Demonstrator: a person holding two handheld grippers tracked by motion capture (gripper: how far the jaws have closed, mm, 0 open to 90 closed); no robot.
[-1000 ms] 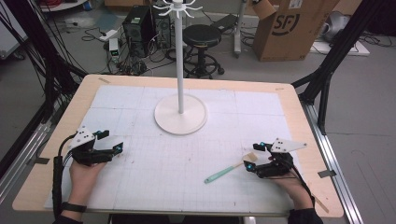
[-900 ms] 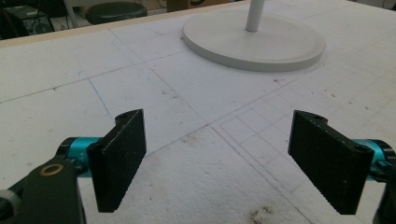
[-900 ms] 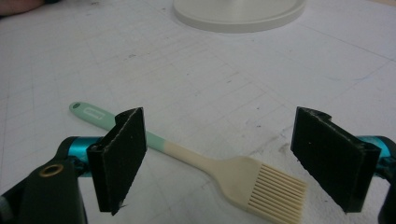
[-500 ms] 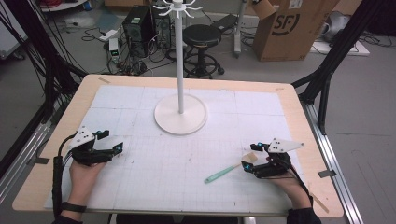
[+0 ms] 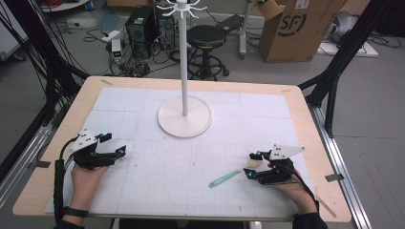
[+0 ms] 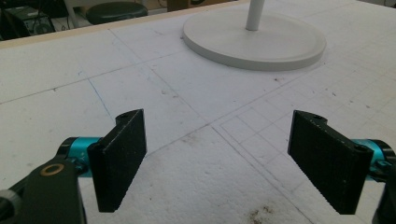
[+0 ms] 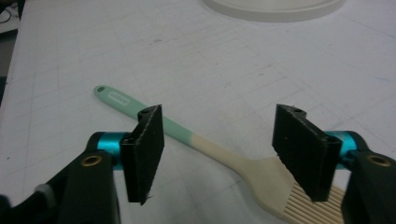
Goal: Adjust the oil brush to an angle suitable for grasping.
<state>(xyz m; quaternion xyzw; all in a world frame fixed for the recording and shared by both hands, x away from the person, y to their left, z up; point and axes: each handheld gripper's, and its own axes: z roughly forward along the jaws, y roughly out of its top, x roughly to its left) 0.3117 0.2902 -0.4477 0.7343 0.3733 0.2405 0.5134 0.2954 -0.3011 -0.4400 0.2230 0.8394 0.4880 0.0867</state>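
A brush with a mint-green handle and a beige bristled head lies flat on the white gridded mat at the front right. My right gripper stands open at its head end, one jaw on each side. In the right gripper view the brush runs diagonally between the open jaws of the right gripper, its bristles at the bottom right. My left gripper rests open at the front left with nothing between its fingers. The left gripper faces bare mat.
A white stand with a round base and a tall pole topped by hooks stands mid-table; its base lies ahead of the left gripper. Beyond the far edge are a stool and a cardboard box. Black frame struts flank the table.
My right gripper has crept a little to the left and toward me, closing in around the brush's head. The brush and the left gripper have stayed put.
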